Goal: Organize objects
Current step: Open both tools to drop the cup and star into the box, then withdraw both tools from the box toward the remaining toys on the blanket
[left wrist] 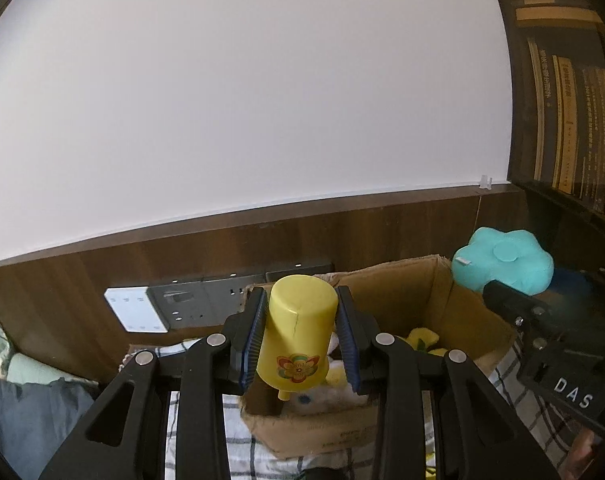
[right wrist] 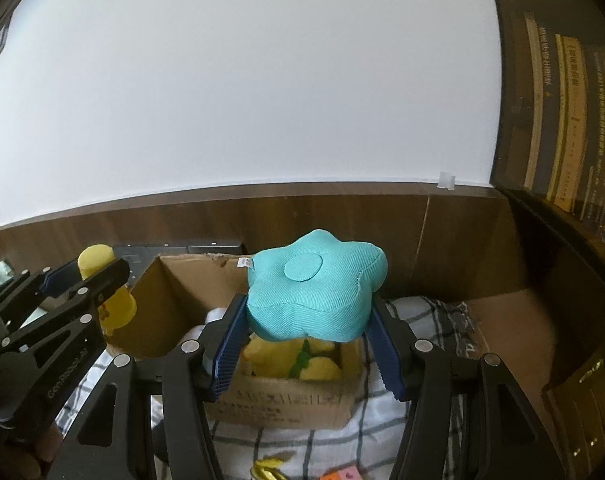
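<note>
Now my left gripper (left wrist: pixel 298 336) pinches a yellow plastic cup with a flower sticker (left wrist: pixel 296 332), my right gripper (right wrist: pixel 308 334) a teal flower-shaped fabric cushion (right wrist: pixel 314 288), both above the open cardboard box (right wrist: pixel 174 292). I'd lower each inside the walls before releasing, one after the other.

yellow cup (left wrist: pixel 298 332): smooth plastic, slightly glossy, with a printed flower sticker
flower cushion (right wrist: pixel 314 286): teal ribbed cloth, matt, stitched seams
box (right wrist: pixel 286 404): brown corrugated cardboard, rough torn edges
left gripper (left wrist: pixel 300 340): matt black plastic arms, shiny metal rivets, ridged blue pads
right gripper (right wrist: pixel 308 350): the same black plastic and ribbed blue pads
wall panel (left wrist: pixel 102 264): dark wood grain, smooth
bedding (right wrist: pixel 262 440): checked woven cloth
</note>
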`<action>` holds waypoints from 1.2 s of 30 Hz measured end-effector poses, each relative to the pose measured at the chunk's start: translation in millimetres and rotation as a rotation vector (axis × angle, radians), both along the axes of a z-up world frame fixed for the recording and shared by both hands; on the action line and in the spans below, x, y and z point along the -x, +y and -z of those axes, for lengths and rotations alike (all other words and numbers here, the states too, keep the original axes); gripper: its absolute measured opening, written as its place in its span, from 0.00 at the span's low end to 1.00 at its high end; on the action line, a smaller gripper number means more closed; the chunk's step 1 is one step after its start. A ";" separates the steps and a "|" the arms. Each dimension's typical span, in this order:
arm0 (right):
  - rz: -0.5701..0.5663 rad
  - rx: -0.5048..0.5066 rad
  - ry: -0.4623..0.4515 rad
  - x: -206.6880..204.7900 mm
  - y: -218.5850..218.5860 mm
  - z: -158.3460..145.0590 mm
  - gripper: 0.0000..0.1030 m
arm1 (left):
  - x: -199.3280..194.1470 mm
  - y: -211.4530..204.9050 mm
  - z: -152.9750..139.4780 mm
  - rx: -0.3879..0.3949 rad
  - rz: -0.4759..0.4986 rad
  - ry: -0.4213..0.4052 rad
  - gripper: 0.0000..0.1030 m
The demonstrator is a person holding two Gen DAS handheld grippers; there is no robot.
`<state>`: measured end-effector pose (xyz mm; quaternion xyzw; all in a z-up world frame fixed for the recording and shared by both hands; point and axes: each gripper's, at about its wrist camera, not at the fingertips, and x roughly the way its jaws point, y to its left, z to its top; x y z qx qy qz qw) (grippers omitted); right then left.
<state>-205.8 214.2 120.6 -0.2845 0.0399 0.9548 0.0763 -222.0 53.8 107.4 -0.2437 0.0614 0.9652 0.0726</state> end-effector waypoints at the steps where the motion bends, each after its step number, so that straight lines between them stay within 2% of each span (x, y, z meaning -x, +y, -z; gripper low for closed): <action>1: -0.002 0.001 -0.004 2.7 0.0 1.1 0.56 | 3.7 0.7 1.4 0.002 -0.001 -0.003 0.33; 8: 0.001 0.007 -0.037 23.4 5.2 10.9 0.57 | 29.7 -0.7 18.2 -0.007 -0.001 -0.067 0.33; 13: -0.001 0.016 -0.052 30.4 7.9 14.8 0.59 | 35.0 0.8 21.9 -0.004 -0.001 -0.082 0.34; 14: -0.003 0.015 -0.054 31.0 8.1 15.4 0.60 | 34.7 1.0 21.8 -0.002 -0.005 -0.080 0.38; 17: 0.003 0.010 -0.059 31.7 9.3 16.1 0.63 | 33.6 1.7 21.6 0.014 -0.019 -0.067 0.61; 20: 0.014 0.007 -0.056 30.5 10.9 15.9 0.71 | 31.0 1.7 20.2 0.038 -0.039 -0.052 0.65; 24: 0.025 0.012 -0.051 25.8 13.9 14.7 0.75 | 27.2 -1.0 19.3 0.047 -0.067 -0.045 0.81; 32: 0.034 0.001 -0.038 11.1 11.7 9.8 0.78 | 8.9 -3.5 15.3 0.061 -0.087 -0.029 0.84; 36: 0.042 -0.004 -0.023 -5.5 8.3 8.0 0.83 | -6.2 -7.6 13.2 0.062 -0.098 -0.020 0.87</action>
